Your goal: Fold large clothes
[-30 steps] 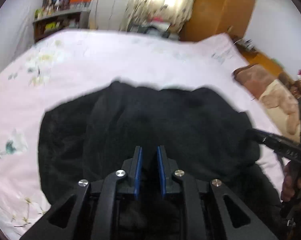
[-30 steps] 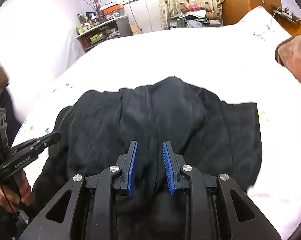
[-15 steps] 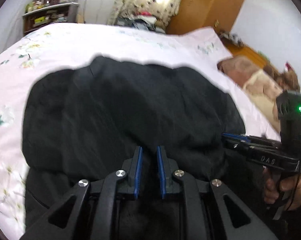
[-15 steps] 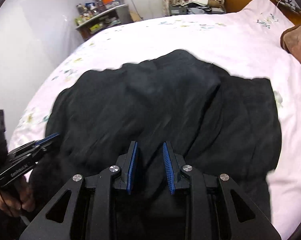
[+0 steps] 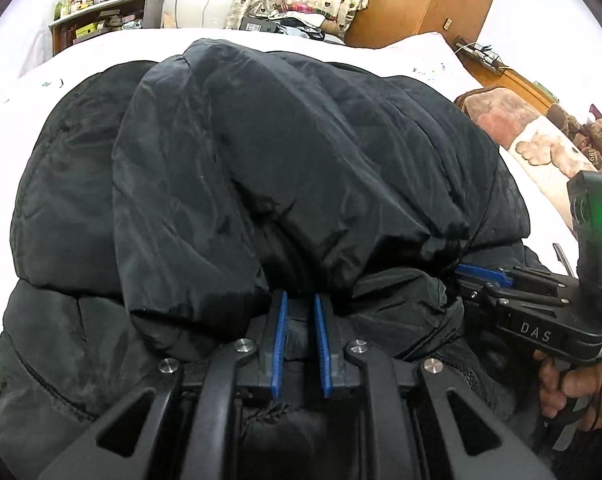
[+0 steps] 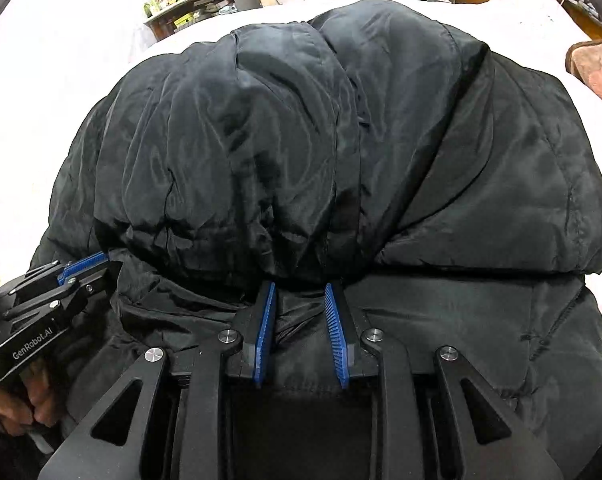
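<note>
Both grippers (left (image 5: 300,308), right (image 6: 301,300)), fingers pinching the jacket (image 5: 301,168) hem, have drawn it nearer.

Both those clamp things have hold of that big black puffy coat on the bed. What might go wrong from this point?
The black jacket looks slippery and thick, and each gripper pinches only a small bunch of it: the left gripper and the right gripper. The cloth could slide out. The folded-over part bulges high and may spring back open. If one hand pulls further than the other, the fold could land crooked on the bed.
</note>
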`<action>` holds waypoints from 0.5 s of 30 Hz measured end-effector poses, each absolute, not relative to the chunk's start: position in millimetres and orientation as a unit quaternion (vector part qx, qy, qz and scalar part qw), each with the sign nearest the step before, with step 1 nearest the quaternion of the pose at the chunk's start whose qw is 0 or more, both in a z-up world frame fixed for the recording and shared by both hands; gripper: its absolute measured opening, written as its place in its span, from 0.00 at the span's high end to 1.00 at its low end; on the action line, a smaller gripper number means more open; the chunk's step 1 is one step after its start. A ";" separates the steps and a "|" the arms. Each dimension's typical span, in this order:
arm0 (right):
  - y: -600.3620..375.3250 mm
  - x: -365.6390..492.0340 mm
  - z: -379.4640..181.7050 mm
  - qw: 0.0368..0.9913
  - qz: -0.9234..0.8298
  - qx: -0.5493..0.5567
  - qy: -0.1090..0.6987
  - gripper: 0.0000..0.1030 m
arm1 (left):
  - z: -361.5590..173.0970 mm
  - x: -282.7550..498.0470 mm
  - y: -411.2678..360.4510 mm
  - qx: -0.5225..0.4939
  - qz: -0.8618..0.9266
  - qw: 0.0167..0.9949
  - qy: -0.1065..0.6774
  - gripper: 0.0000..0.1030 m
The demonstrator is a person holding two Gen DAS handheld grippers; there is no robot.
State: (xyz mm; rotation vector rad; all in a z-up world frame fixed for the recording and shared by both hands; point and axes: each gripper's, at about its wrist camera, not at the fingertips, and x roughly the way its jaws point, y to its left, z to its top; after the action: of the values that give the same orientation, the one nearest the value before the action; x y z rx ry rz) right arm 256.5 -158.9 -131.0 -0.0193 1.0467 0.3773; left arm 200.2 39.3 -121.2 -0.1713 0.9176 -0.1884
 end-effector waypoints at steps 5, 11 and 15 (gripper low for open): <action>-136.5 257.6 -101.9 0.847 0.166 -0.010 0.505 0.75 | -95.2 195.9 31.8 -0.087 -0.080 0.882 0.456 0.84; -153.9 212.2 -54.7 0.869 0.164 0.011 0.467 0.74 | -62.3 152.1 33.4 -0.080 -0.069 0.898 0.428 0.84; -167.6 182.7 -38.9 0.876 0.165 0.017 0.454 0.74 | -49.4 122.5 36.8 -0.084 -0.058 0.903 0.417 0.84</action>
State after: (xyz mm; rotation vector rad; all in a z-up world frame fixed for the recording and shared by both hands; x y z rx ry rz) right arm 182.7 -167.6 -38.9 0.0348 0.9472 0.3444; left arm 122.5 36.8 -49.4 -0.1731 0.8617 -0.1196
